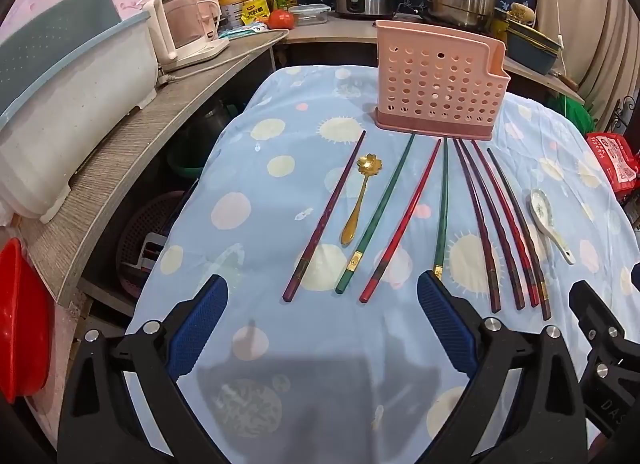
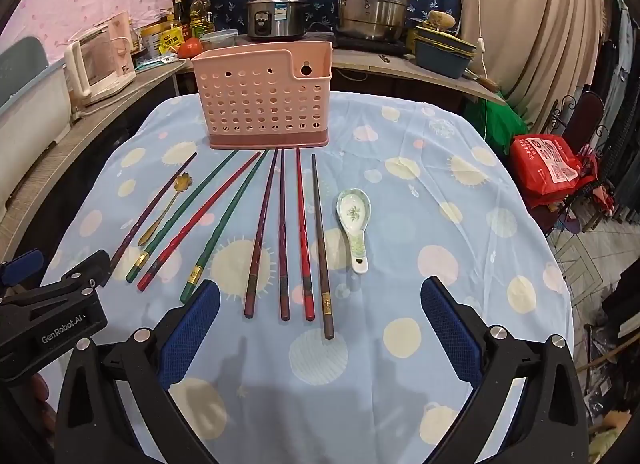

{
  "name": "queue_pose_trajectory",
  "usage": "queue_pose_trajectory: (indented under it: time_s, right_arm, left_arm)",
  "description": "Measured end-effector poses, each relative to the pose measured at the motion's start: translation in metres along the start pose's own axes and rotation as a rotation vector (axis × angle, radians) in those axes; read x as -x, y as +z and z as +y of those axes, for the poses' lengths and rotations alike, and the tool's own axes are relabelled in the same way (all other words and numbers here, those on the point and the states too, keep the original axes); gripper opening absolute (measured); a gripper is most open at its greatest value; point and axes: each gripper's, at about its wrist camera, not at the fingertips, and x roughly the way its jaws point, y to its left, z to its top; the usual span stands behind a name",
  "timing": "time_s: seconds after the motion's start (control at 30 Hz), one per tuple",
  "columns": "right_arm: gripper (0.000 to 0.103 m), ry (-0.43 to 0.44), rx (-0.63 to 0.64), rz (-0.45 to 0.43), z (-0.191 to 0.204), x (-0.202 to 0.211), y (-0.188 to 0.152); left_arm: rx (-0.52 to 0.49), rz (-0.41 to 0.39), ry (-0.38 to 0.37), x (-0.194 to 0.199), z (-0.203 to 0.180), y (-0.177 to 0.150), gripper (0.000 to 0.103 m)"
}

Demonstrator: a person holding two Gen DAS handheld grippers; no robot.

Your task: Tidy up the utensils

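Observation:
A pink perforated utensil holder (image 1: 436, 84) stands upright at the far side of the table; it also shows in the right wrist view (image 2: 264, 102). Several chopsticks lie fanned in front of it: purple (image 1: 326, 214), green (image 1: 378, 210), red (image 1: 404, 216) and more (image 2: 282, 232). A gold flower spoon (image 1: 358, 194) lies among the left ones. A white ceramic spoon (image 2: 354, 224) lies at the right end. My left gripper (image 1: 324, 296) is open and empty near the chopstick handles. My right gripper (image 2: 320, 300) is open and empty too.
The table wears a light blue dotted cloth (image 2: 440, 192). A grey counter (image 1: 132, 152) at left carries a white tub (image 1: 60, 120) and a kettle (image 1: 188, 24). Pots (image 2: 370, 4) and a rice cooker (image 2: 276, 14) stand behind. A red bag (image 2: 554, 164) sits at right.

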Motion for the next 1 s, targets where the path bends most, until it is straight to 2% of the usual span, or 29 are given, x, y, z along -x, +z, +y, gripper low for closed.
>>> queue_pose_trajectory:
  time_s: [1.0]
  right_arm:
    - [0.096, 0.002, -0.001, 0.0, -0.0018, -0.0009, -0.0035]
  left_arm:
    - [-0.002, 0.006, 0.017, -0.0031, 0.0017, -0.0025, 0.092]
